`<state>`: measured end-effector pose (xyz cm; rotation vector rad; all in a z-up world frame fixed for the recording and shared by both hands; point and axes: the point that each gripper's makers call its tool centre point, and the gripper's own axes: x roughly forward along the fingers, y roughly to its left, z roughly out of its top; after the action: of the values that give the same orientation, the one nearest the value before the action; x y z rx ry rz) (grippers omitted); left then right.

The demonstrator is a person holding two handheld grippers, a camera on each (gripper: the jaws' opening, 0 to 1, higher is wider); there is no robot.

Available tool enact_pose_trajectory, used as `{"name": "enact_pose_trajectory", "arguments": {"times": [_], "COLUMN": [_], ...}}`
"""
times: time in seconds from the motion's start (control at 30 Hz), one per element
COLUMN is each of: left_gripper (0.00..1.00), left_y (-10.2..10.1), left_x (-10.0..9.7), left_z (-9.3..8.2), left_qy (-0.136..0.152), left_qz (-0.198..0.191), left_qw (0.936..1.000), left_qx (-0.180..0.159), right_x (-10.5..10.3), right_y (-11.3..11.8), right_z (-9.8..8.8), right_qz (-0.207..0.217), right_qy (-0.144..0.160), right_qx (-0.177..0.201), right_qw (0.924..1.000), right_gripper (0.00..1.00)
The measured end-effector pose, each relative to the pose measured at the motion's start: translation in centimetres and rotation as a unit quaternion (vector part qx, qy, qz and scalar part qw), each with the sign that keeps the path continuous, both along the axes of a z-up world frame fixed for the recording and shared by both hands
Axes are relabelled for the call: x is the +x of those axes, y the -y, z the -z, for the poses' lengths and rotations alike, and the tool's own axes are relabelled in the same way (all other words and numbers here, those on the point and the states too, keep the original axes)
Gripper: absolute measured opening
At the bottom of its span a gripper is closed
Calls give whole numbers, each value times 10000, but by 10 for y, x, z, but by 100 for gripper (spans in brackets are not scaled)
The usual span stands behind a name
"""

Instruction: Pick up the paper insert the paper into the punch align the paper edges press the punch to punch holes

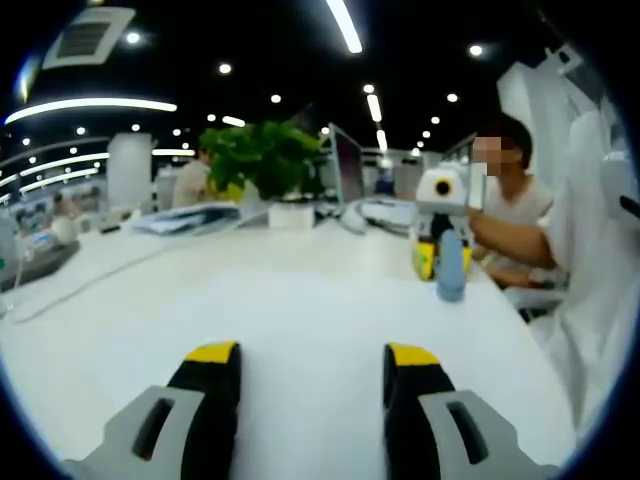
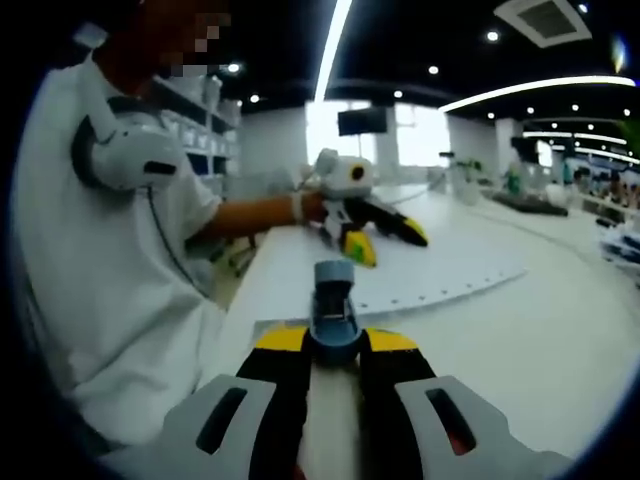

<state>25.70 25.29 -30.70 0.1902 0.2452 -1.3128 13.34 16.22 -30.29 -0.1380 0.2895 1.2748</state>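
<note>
The blue punch (image 2: 333,318) sits between the right hand-held gripper (image 2: 333,345)'s jaws, clenched, on white paper (image 2: 440,270). The left hand-held gripper (image 1: 312,362) hangs released over the desk (image 1: 290,290). A plant (image 1: 268,158) stands at the far edge.

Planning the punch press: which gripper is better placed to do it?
Right, probably. The right gripper has its jaws about the blue punch beside the paper. The left gripper hangs open above bare table, apart from the punch.
</note>
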Motion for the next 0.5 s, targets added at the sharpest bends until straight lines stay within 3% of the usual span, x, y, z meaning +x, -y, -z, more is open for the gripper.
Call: {"name": "enact_pose_trajectory", "arguments": {"times": [0.3, 0.4, 0.5], "left_gripper": [58, 58, 58], "left_y": [0, 0, 0], "left_x": [1, 1, 1], "left_z": [0, 0, 0], "left_qy": [4, 11, 15], "left_qz": [6, 23, 32], "left_qw": [10000, 10000, 10000], "left_qx": [-4, -15, -20], "right_x": [0, 3, 4], "right_y": [-2, 0, 2], "right_z": [3, 6, 6], "right_qz": [-46, 53, 124], "right_qy": [35, 87, 34], "right_qx": [-104, -224, -202], "right_qw": [9999, 9997, 9997], "right_gripper": [24, 32, 33]}}
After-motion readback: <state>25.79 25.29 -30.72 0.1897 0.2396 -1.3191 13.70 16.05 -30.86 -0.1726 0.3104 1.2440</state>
